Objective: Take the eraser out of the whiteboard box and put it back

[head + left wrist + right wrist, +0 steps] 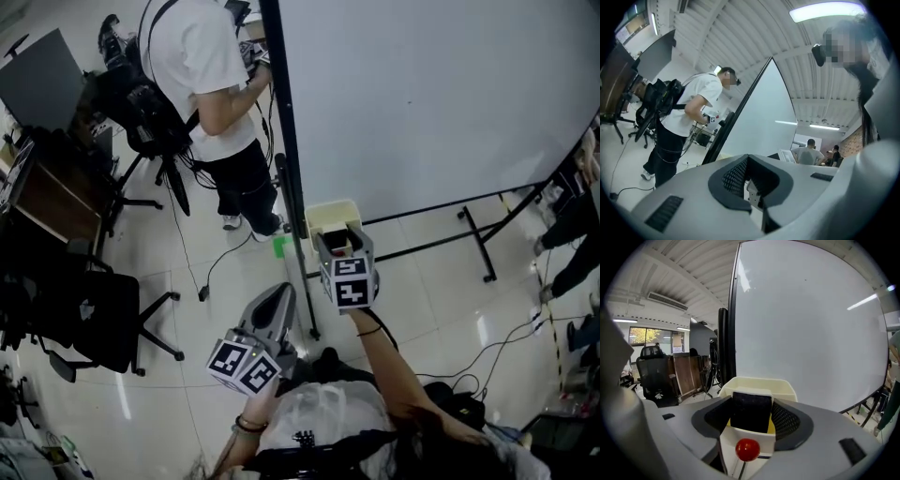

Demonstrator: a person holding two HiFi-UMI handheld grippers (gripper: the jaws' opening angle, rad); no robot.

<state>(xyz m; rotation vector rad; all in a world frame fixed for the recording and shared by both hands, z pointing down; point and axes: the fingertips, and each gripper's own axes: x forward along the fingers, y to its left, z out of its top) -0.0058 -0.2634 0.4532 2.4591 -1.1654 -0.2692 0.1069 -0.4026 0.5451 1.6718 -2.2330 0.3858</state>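
Note:
The eraser, a dark felt block with a white back, stands upright in the cream box at the foot of the whiteboard. My right gripper straddles it and its pads lie against the eraser's two sides. A red ball-headed pin sits just in front. From the head view the right gripper reaches into the box beside the board's dark frame. My left gripper hangs lower left of it, away from the box. In its own view the left gripper is shut on nothing.
A person in a white T-shirt works at the whiteboard's left edge. Black office chairs and a desk fill the left side. The board's stand legs and cables lie on the tiled floor.

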